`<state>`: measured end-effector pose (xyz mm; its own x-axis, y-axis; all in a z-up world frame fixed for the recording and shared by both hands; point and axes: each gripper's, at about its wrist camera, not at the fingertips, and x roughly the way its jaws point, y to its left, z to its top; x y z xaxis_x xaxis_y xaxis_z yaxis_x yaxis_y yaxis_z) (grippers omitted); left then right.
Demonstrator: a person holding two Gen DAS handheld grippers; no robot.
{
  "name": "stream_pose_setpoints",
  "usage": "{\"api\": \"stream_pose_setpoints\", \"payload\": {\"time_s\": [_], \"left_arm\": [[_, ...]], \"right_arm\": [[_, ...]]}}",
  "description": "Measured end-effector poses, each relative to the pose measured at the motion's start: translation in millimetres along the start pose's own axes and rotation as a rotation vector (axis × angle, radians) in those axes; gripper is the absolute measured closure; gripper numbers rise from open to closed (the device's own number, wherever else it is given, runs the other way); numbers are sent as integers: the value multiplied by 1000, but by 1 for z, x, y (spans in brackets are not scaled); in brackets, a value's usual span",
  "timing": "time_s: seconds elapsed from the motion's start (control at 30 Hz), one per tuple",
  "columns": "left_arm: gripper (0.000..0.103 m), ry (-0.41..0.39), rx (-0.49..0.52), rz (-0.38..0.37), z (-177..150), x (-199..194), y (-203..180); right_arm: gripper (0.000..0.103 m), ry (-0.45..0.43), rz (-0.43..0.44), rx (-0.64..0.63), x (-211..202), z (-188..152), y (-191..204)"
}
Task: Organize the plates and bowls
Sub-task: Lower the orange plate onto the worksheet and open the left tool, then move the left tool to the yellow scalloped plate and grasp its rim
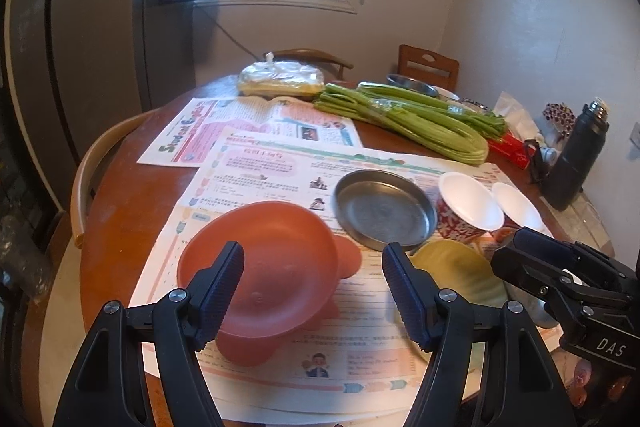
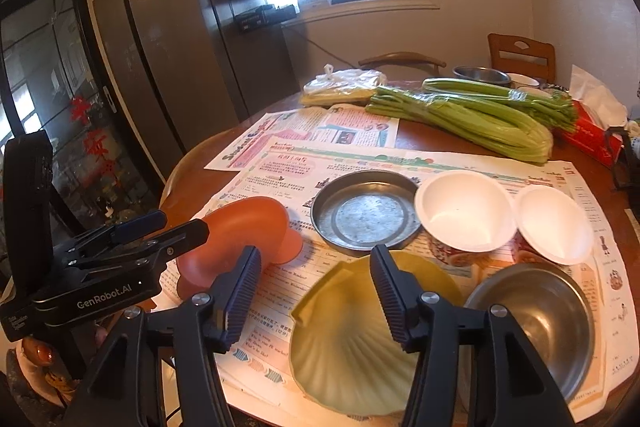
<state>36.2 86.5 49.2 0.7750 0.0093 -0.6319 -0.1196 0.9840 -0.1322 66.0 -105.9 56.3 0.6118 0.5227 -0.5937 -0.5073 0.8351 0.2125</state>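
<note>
On the newspaper lie an orange bowl (image 1: 264,267) with feet at the left, a flat metal plate (image 1: 384,211) in the middle, and two red-patterned bowls with white insides (image 1: 470,205) (image 1: 516,205) at the right. My left gripper (image 1: 315,255) hangs open above the orange bowl's right rim and holds nothing. My right gripper (image 2: 316,251) is open over a yellow shell-shaped plate (image 2: 352,347), with nothing between its pads. A steel bowl (image 2: 536,315) sits to the right of that plate. The left gripper (image 2: 182,223) shows beside the orange bowl (image 2: 244,227).
The round wooden table (image 1: 120,227) carries newspapers (image 1: 192,135), a celery bunch (image 1: 408,115), a plastic bag (image 1: 280,79), a dark flask (image 1: 576,163), a red tissue box (image 2: 592,139) and more steel bowls at the back (image 2: 480,75). Chairs stand around it, and a fridge (image 2: 168,39) is on the left.
</note>
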Motion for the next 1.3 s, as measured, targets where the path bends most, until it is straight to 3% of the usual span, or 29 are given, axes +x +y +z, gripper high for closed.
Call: {"api": "stream_pose_setpoints", "payload": {"time_s": [0.6,1.03,1.3], "left_arm": [[29,-4,61,-58,1,-17,-38],[29,38,77,-66,-7,-3,-46],[29,75,82,-69,-14,10,-51]], "right_arm": [[46,-33,-20,18,-55,-20,-12],[46,25,-13,25,-51,-45,-10],[46,66,-52,44,-41,-59,-15]]}}
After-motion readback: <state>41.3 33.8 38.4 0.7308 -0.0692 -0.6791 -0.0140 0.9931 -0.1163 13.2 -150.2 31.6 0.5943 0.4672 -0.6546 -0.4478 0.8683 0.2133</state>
